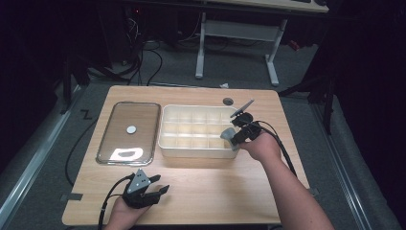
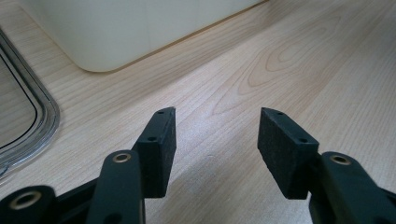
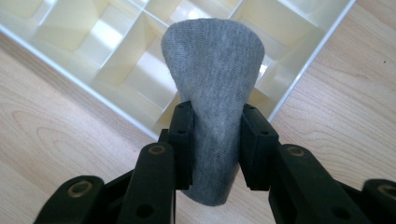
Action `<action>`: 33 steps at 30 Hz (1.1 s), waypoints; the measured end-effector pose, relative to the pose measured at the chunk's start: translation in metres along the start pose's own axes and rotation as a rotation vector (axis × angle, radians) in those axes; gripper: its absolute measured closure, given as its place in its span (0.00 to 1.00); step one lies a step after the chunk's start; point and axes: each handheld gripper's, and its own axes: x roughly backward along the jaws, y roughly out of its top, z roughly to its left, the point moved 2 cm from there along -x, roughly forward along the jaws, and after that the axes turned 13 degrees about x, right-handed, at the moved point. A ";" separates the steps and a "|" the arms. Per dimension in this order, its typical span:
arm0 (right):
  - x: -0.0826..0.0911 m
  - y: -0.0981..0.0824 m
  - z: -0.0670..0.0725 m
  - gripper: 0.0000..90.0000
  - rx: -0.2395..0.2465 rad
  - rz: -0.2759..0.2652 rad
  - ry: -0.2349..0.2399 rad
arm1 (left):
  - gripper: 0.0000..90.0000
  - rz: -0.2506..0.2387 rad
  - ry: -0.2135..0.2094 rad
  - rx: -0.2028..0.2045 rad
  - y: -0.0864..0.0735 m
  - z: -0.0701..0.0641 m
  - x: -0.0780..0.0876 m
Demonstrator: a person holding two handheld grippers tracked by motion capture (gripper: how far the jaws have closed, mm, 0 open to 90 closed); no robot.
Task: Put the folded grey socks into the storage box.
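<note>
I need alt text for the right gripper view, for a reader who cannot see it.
The right gripper holds a grey cloth between its two black jaws, above the corner of a pale divided box. The box stands on a wooden table.

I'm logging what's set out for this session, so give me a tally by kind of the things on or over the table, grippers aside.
Cream divided box: 1
Clear lid, lying flat left of the box: 1
Grey sock, pinched between the right gripper fingers over the box's right end: 1
Total: 3
</note>
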 end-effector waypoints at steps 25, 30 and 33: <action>-0.042 0.011 0.002 0.82 0.012 0.161 -0.001 | 0.53 0.021 -0.009 -0.022 -0.001 -0.002 -0.002; -0.051 0.012 0.004 0.82 0.004 0.192 0.002 | 0.53 0.022 -0.008 -0.023 -0.001 -0.003 -0.003; -0.056 0.012 0.003 0.82 0.035 0.196 0.001 | 0.53 0.023 -0.010 -0.023 -0.001 -0.003 -0.002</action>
